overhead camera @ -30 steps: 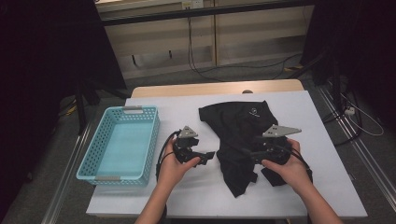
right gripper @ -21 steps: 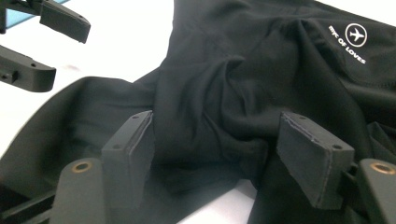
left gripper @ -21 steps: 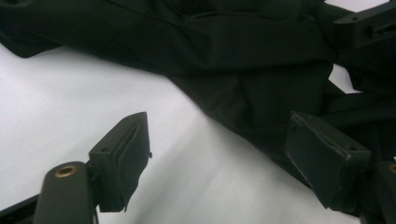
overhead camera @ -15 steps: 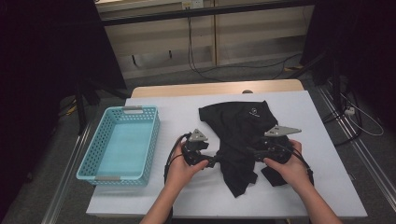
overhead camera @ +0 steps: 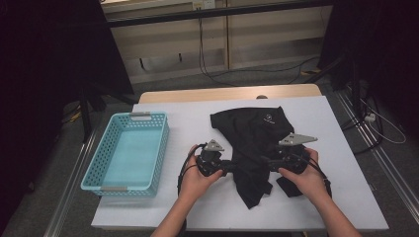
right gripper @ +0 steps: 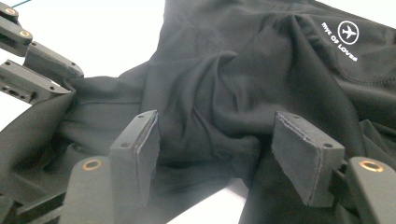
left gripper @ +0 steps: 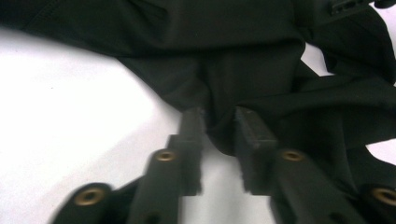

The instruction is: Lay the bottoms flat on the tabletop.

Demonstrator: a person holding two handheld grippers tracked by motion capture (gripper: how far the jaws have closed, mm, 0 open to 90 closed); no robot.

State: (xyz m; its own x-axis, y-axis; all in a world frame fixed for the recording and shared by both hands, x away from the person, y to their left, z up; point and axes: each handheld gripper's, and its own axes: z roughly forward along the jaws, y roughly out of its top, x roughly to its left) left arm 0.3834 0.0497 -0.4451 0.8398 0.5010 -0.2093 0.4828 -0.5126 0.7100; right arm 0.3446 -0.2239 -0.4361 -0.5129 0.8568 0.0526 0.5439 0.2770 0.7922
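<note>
Two claws work one black garment (overhead camera: 257, 143), w/ the garment as landmark. Left claw (left gripper: 219, 126) sits at the garment's left edge; its jaws have just been closing and now pinch a fold of the cloth between the pads. Right claw (right gripper: 215, 140) is over the garment's lower right part, jaws apart, a bunched ridge of cloth lying between the pads, which stand clear of it. Garment lies crumpled on the white counter (overhead camera: 188, 113), roughly mid-counter, white logo (overhead camera: 268, 118) up near its far side. Left of the garment, well apart, a light blue basket (overhead camera: 96, 168) sits at the counter's left edge. Person's hands come in from the near side.
</note>
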